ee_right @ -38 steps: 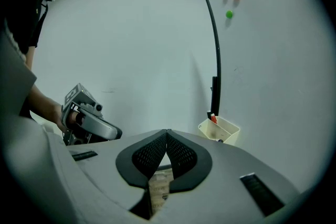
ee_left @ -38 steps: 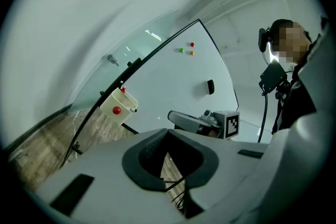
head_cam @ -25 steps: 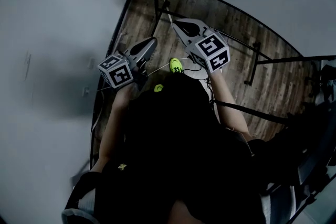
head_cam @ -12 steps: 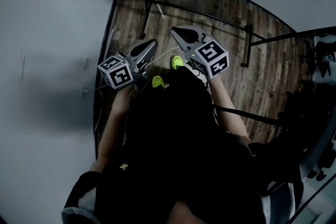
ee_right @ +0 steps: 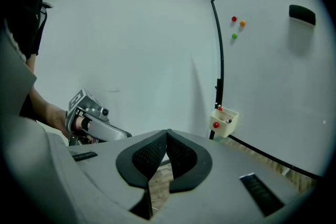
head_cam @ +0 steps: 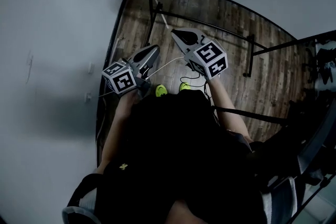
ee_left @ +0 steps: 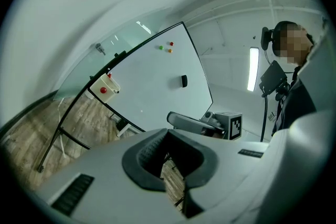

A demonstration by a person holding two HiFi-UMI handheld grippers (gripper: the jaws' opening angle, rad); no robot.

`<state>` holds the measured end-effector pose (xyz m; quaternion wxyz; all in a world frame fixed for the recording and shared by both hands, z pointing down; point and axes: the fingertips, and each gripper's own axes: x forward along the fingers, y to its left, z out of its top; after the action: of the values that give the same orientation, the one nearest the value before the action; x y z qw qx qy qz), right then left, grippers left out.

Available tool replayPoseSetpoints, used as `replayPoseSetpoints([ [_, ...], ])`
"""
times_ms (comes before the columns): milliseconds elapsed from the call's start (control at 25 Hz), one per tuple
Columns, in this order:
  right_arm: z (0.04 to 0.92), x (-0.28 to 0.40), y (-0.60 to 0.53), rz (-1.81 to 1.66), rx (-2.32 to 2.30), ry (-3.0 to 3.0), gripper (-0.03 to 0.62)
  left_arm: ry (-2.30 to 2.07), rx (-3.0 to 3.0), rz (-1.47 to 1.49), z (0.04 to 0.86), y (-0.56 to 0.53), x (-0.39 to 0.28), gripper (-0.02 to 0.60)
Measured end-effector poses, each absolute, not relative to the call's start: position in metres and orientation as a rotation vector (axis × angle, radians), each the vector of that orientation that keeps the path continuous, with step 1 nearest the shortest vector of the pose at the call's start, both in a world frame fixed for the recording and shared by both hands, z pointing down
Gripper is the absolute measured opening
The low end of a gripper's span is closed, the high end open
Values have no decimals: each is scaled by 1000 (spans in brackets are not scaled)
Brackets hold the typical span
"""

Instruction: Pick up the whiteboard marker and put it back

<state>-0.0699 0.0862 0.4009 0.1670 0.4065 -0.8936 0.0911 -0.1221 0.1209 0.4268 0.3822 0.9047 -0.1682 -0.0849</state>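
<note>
With the left gripper [ee_left: 167,136] and right gripper [ee_right: 167,136] both closed and empty, walk closer and open one before reaching for the whiteboard marker [ee_right: 229,120], apparently in the tray [ee_right: 227,129] at the whiteboard's [ee_right: 273,86] lower corner.

Whiteboard marker [ee_right: 229,121]: small dark stick, barely made out, lying in white box [ee_right: 224,126] hung at lower corner of whiteboard [ee_right: 273,86]. Colour and cap too small to tell.
</note>
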Motion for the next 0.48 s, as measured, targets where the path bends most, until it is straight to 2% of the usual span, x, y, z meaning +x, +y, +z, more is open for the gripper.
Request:
replayPoseSetpoints([
  [480, 384, -68, 79, 206, 1179, -2605, -8, -439, 2371, -187, 416, 120, -118, 6],
])
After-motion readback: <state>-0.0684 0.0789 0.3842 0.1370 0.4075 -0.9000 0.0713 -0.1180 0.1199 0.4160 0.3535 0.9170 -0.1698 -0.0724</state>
